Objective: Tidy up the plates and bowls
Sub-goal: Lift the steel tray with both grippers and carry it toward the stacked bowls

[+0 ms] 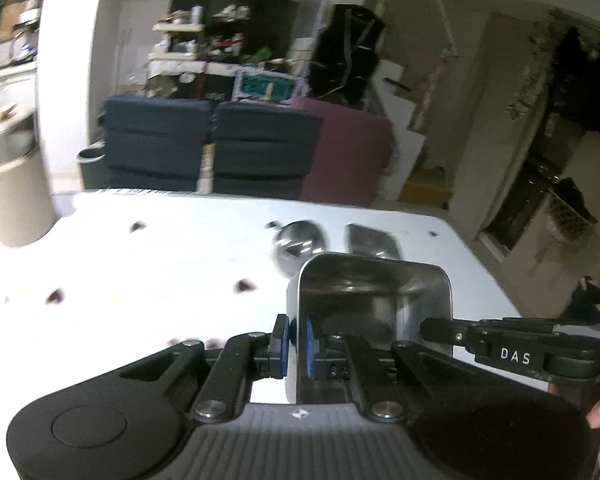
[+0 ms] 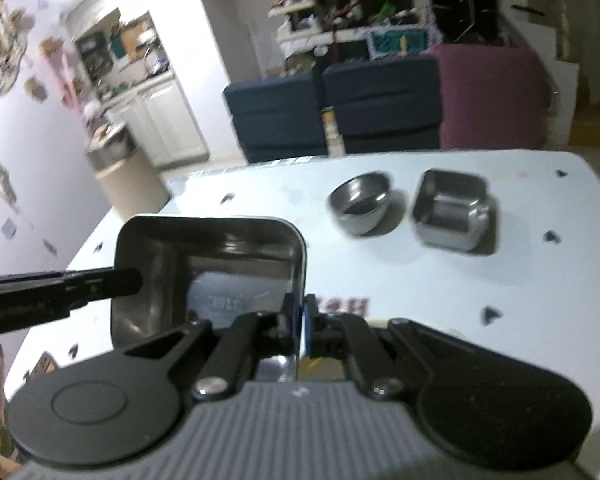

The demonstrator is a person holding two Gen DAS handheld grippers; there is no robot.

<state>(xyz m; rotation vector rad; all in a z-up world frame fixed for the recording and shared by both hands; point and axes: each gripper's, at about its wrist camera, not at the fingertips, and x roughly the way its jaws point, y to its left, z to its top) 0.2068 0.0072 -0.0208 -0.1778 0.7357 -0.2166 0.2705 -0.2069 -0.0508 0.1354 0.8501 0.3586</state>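
both grippers pinch one square steel tray [image 2: 204,276]: left gripper [image 1: 296,342] jaws clamped on its left wall, right gripper [image 2: 300,320] jaws clamped on its right wall, tray carried above the white worktop [image 2: 440,292]. thin-edge grips on slick metal; if the hands drift apart or twist unevenly, one wall likely slips out and the tray swings or drops. round bowl [image 2: 360,204] and smaller square bowl [image 2: 452,210] sit just beside each other further along the worktop; a low pass could knock them. frames are blurred, so contact depth is unclear.
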